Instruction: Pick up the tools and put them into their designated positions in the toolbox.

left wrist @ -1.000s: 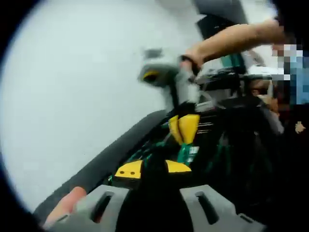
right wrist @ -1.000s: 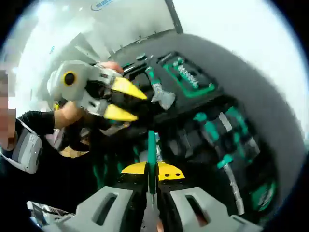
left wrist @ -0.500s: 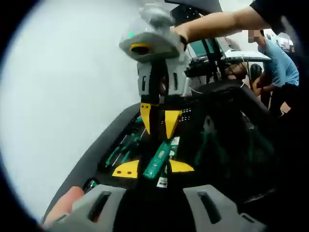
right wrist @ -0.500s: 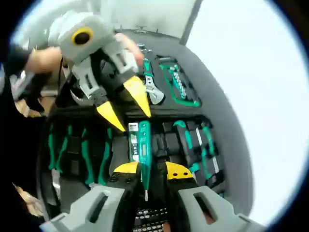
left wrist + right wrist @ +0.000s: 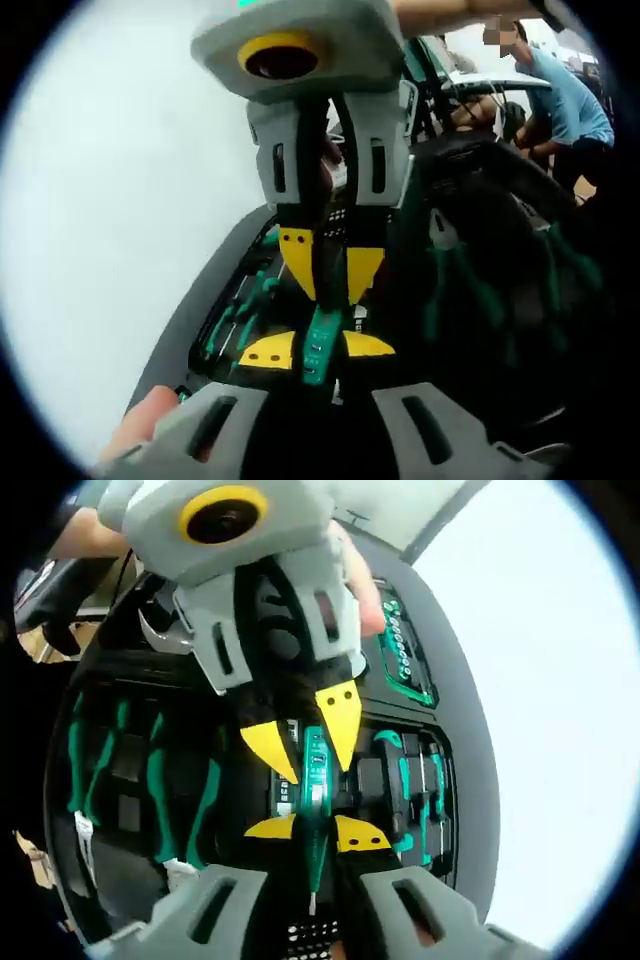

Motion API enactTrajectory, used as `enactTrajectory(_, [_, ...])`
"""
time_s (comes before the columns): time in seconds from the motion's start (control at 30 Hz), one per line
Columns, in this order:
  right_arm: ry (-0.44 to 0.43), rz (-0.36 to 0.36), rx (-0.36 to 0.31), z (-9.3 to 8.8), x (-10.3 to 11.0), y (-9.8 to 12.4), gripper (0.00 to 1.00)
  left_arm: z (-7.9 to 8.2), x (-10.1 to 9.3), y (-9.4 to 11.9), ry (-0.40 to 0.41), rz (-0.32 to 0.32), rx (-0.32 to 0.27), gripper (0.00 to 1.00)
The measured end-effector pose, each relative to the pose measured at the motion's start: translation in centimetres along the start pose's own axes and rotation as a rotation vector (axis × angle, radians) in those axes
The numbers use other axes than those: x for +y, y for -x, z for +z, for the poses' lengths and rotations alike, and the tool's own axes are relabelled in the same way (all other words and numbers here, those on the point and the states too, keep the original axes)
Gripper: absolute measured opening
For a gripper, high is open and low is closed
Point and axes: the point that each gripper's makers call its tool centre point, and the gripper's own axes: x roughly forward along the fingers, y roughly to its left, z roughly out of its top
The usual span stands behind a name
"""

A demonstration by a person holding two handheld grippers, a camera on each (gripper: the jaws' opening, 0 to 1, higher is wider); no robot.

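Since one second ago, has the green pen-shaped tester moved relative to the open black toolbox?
Yes. In the right gripper view, the green pen-shaped tester, clamped in the right gripper, now lies over the toolbox middle slots, and the left gripper has closed in around its far end.

Right gripper (image 5: 330,272) meets left gripper (image 5: 315,350) at green tester (image 5: 318,348), above toolbox (image 5: 240,300).

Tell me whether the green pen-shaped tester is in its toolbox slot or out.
Out: the green pen-shaped tester is clamped in the right hand-held gripper above the open black toolbox.
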Motion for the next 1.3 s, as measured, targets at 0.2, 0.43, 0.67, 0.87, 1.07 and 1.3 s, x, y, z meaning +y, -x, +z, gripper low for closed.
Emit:
enactTrajectory(0.2, [0.040,0.053,-0.003,0.3,-0.7,-0.1,0.09,-0.2,0.1,0.3,0.043,-0.016,0.017,0.13])
enactTrajectory(0.43, [0.020,0.105,0.051,0.5,-2.0,-1.3,0.09,-1.1,1.6,0.1,0.107,-0.075,0.062,0.12])
enactTrajectory(0.67, [-0.040,0.137,0.048,0.8,-1.1,-1.0,0.09,-1.2,1.2,0.5,0.038,-0.130,0.092,0.10])
enactTrajectory(0.87, [-0.121,0.140,0.027,0.5,-0.8,-0.9,0.09,-1.2,1.3,0.6,0.011,-0.148,0.122,0.08])
enactTrajectory(1.07, [-0.089,0.137,0.020,0.5,-0.5,-1.0,0.09,2.9,2.9,2.6,0.067,-0.021,0.017,0.00])
enactTrajectory(1.3, [-0.086,0.126,0.014,0.5,-0.9,-1.0,0.09,-0.4,3.8,0.2,-0.186,0.043,0.168,0.00])
